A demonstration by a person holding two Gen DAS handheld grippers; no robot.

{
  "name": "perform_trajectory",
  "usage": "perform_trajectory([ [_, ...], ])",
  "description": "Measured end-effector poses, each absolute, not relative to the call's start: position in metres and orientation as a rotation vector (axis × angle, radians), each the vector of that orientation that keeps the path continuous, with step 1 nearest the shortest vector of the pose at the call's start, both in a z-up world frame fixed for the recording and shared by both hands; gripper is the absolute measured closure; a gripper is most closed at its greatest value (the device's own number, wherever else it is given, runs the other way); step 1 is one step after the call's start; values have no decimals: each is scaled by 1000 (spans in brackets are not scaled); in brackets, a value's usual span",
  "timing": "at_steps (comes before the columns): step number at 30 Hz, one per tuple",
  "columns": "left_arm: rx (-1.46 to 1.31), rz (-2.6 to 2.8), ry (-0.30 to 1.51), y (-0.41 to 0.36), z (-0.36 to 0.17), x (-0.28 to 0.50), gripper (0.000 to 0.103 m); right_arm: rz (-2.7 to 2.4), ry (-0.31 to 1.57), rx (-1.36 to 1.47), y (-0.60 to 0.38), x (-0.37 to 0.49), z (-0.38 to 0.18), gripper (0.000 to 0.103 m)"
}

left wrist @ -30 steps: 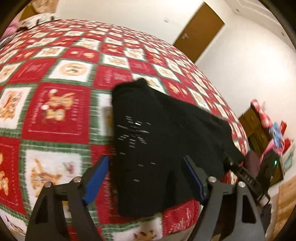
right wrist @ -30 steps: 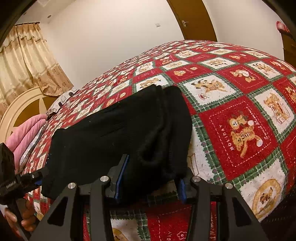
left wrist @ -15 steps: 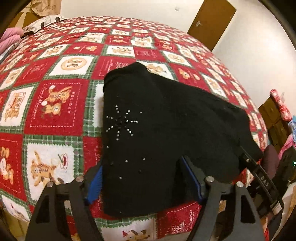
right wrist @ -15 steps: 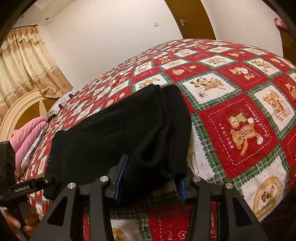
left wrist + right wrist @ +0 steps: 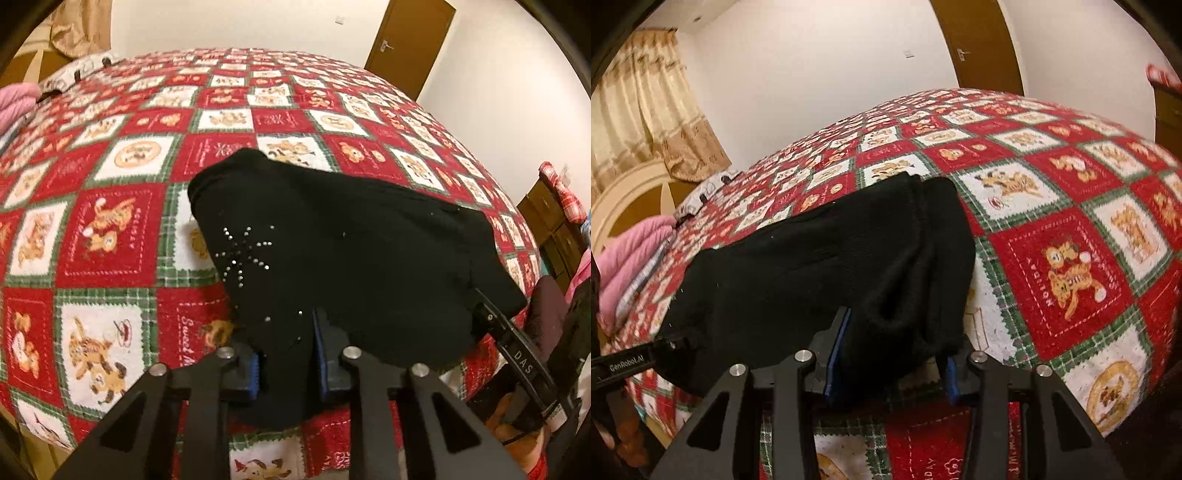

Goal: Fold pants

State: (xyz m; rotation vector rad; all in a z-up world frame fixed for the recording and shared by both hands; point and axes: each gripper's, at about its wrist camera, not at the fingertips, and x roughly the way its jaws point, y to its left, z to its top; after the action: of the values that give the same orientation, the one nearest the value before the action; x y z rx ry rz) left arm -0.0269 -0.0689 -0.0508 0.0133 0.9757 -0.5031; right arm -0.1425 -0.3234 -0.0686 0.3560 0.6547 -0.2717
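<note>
Left gripper [image 5: 286, 354], nearest the lens, was clenched on the near edge of the black knitted pants [image 5: 351, 258], cloth pinched between its blue pads. Right gripper [image 5: 892, 354] straddled the pants' bunched near end, its jaws closing, with the thick fold lying between the pads and touching them. The pants lay folded flat on the red, white and green checked Christmas quilt [image 5: 110, 236] covering the bed, close to its near edge; a rhinestone starburst [image 5: 245, 254] showed near the left gripper. Beyond the pants stood a brown wooden door [image 5: 410, 44].
</note>
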Motion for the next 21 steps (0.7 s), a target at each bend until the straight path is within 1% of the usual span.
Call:
perform_trajectory([
  [3,63,-494,925,-71,-45,-33,84,-297,656,266,-309,-142,-58,67],
  [8,92,-477,875,-68,-39,-34,84,-313,625,136,-288,-145,-40,68],
  [13,94,-487,832,-63,-28,-38,85,-298,610,171,-287,-150,-30,68],
  [21,92,-443,767,-46,-10,-36,85,-246,561,108,-258,-143,-4,68],
])
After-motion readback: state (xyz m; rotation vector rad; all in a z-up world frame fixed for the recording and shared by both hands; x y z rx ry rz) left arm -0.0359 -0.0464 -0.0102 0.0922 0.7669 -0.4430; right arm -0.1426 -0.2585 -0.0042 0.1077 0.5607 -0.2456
